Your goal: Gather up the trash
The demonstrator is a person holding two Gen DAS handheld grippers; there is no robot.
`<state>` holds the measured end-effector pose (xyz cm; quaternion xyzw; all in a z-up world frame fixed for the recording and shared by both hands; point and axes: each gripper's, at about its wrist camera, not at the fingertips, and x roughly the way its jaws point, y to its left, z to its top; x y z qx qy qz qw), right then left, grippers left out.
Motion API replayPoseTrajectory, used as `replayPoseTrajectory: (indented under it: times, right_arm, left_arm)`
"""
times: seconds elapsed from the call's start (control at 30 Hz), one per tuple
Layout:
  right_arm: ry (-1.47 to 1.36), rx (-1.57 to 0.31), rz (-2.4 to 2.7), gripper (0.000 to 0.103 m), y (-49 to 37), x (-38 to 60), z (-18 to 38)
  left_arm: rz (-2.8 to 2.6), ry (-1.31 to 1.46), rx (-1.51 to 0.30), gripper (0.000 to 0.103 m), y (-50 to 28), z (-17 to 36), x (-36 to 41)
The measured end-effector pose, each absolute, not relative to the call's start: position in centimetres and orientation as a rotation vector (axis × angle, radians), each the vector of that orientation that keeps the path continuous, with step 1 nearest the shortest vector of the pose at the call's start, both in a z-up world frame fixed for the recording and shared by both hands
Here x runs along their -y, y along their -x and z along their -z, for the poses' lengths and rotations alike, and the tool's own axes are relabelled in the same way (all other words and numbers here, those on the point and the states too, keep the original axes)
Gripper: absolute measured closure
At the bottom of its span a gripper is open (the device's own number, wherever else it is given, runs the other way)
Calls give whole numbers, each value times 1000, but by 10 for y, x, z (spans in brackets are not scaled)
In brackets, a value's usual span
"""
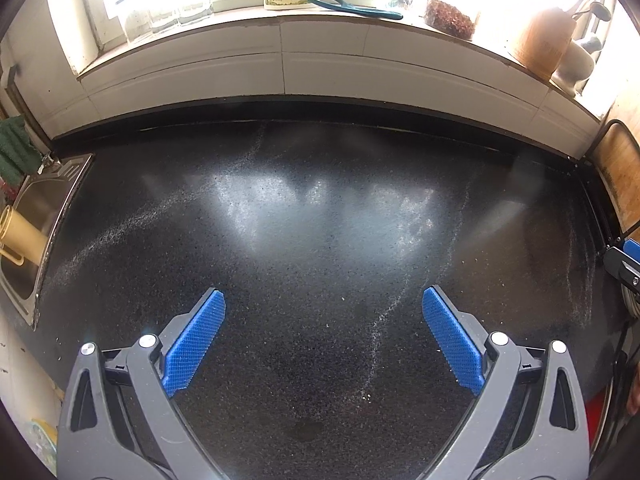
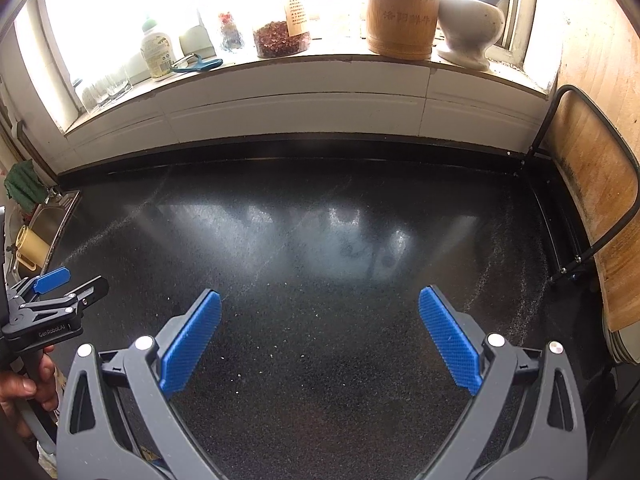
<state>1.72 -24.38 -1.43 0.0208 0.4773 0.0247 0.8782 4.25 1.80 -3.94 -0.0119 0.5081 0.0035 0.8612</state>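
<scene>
The black speckled counter [image 1: 320, 220] fills both views, bare but for pale streaks of fine powder and a scatter of tiny white crumbs [image 2: 276, 347] near the middle; these crumbs are the only trash to be seen, lying on the stone between and just ahead of the right gripper's fingers. At twelve o'clock runs the white tiled windowsill [image 2: 280, 80], glaring with daylight. At three o'clock in the right view a wooden cutting board [image 2: 592, 200] leans in a black wire rack. At nine o'clock sits the steel sink [image 1: 36, 216] with a yellowish cup [image 1: 22, 236] lying in it.

On the sill stand a wooden canister [image 2: 400, 12], a white mortar [image 2: 470, 28], a jar of red flakes [image 2: 280, 38], a plastic bottle [image 2: 158, 54] and a teal peeler [image 2: 196, 65].

The left gripper [image 1: 323, 312] hovers over the counter, fingers spread wide, grasping nothing. The right gripper [image 2: 320, 312] is likewise released and empty. At eight o'clock in the right view a hand [image 2: 24, 380] grips the left tool's handle.
</scene>
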Motion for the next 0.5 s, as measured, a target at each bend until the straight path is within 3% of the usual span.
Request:
replayPoseTrajectory:
  times: [0.5]
  right_arm:
    - [-45, -995, -58, 7, -19, 244, 14]
  left_arm:
    - [-9, 28, -1067, 7, -44, 39, -16]
